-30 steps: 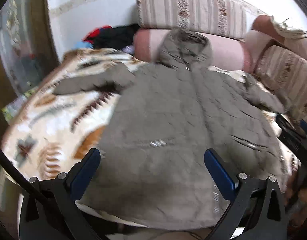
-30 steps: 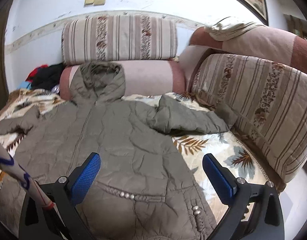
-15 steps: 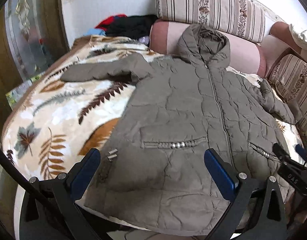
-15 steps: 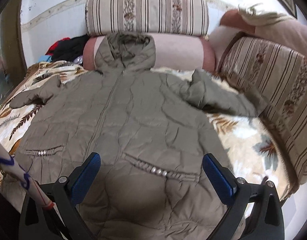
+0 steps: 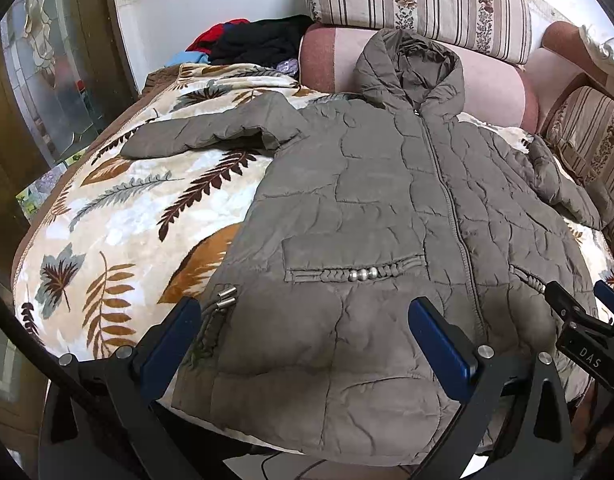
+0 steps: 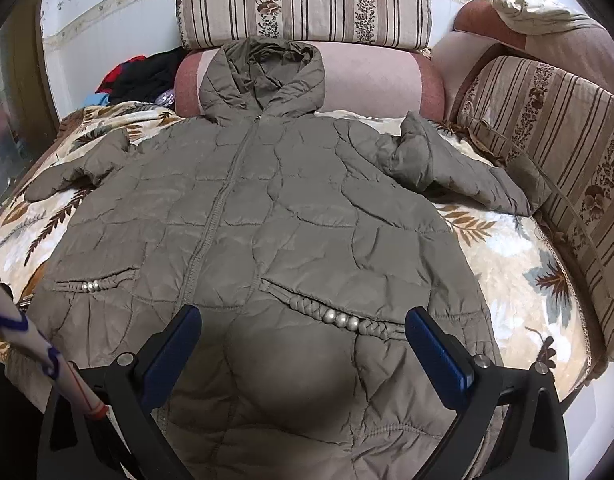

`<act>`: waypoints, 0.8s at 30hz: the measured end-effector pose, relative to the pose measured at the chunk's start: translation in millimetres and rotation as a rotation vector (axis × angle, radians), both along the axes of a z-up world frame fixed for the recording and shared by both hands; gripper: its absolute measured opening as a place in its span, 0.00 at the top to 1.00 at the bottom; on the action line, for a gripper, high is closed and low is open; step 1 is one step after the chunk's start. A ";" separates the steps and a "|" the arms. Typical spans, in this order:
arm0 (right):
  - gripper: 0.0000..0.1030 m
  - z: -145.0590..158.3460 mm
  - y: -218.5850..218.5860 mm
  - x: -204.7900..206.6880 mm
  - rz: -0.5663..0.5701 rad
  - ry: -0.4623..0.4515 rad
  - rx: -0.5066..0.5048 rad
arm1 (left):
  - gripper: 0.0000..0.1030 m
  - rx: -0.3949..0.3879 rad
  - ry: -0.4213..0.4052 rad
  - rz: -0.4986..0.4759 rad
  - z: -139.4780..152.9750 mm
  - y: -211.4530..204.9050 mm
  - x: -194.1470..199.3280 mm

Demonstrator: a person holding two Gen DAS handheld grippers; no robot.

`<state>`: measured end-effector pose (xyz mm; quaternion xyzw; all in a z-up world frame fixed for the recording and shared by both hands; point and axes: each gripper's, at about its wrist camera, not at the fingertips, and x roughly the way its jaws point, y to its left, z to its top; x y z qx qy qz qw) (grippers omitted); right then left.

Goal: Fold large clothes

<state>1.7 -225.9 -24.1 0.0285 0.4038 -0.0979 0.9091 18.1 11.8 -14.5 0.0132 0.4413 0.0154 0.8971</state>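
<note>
Quilted olive-grey hooded jacket: lies flat, front up, zipped, on a leaf-print blanket over a sofa seat. Hood rests against a pink bolster; sleeves spread to either side. Beaded pocket trim on each front panel. Striped cushions behind and at the right side. Pile of red and black clothes at the far left corner. Left gripper: fingers wide apart, above the hem, holding nothing. Right gripper: fingers wide apart, above the lower front, holding nothing.
</note>
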 end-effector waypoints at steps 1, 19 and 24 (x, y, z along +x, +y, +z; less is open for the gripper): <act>0.00 0.0 0.0 0.0 -0.001 0.001 0.002 | 0.00 0.006 0.002 0.001 -0.7 -0.3 0.1; 0.00 -7.0 0.7 2.9 -0.002 0.020 -0.010 | 0.00 0.039 0.021 0.043 -8.6 5.3 4.3; 0.00 -8.2 1.5 3.3 0.002 0.024 -0.013 | 0.00 0.024 0.041 0.049 -11.6 8.5 6.3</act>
